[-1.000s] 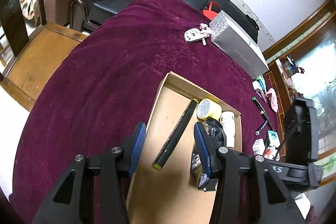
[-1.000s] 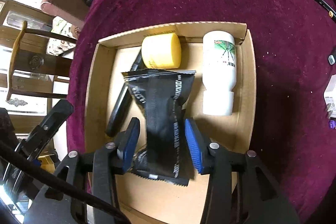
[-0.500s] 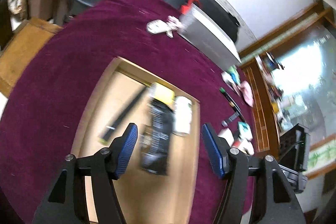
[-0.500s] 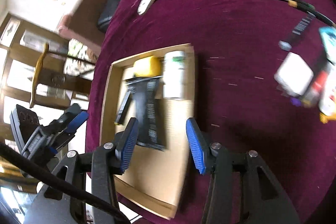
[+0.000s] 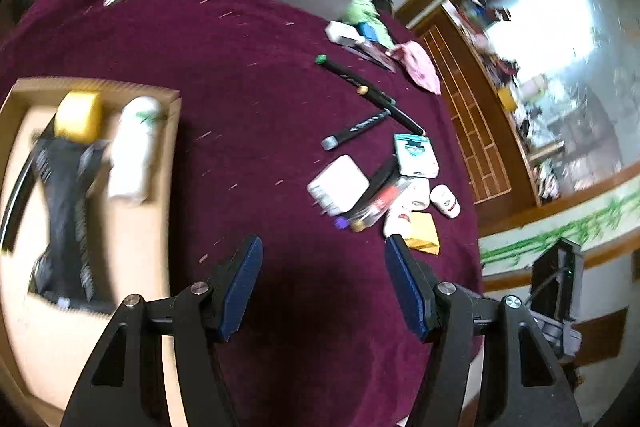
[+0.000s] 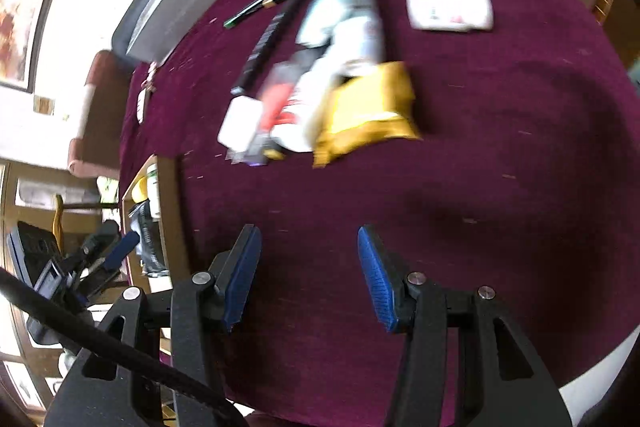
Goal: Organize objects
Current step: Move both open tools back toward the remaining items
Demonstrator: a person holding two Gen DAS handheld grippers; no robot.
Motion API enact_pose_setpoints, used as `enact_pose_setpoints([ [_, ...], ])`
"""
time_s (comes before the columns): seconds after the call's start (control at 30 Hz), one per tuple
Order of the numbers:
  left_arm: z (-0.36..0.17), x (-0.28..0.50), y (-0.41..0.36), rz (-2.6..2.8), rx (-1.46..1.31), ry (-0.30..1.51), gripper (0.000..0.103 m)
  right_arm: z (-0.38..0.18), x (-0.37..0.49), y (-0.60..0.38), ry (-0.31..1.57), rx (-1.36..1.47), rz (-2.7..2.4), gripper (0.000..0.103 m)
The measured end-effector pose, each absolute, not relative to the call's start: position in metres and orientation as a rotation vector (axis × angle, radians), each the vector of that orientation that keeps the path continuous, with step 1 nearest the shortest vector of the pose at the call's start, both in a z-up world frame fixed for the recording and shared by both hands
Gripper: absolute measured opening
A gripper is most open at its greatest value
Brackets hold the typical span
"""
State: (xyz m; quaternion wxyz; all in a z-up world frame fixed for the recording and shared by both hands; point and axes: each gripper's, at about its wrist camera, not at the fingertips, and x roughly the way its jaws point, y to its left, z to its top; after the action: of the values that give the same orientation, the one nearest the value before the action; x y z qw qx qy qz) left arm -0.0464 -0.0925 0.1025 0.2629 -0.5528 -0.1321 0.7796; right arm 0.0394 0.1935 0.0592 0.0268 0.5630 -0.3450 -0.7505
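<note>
Maroon tablecloth (image 5: 248, 75), yellow packet (image 6: 368, 107)

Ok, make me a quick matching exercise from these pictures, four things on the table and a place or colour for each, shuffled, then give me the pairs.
Things:
1. white bottle
2. yellow packet
3. pink cloth
4. left gripper

Descriptions:
A. empty, over bare cloth
B. lying in the cardboard box
C. near the table's far edge, by the wooden screen
D. at the near end of the loose pile

Pairs: 1-B, 2-D, 3-C, 4-A

Black angular arms, silver screws, ribbed blue pads (image 5: 240, 287); black cable (image 6: 100, 339) across lower left, right-wrist view.
</note>
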Motion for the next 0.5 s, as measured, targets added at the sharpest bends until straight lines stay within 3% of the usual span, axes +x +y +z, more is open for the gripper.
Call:
enact_pose_setpoints([
  [0.2, 0.106, -0.079, -0.018, 2.137, -1.415, -0.089, 0.057, 0.054, 0.054, 0.231, -1.112, 1.740, -2.321, 0.049],
  [0.5, 0.052, -0.140, 0.068, 2.179, -1.411, 0.306, 0.054, 0.043, 0.090, 0.280, -1.134, 1.806, -2.351, 0.050],
])
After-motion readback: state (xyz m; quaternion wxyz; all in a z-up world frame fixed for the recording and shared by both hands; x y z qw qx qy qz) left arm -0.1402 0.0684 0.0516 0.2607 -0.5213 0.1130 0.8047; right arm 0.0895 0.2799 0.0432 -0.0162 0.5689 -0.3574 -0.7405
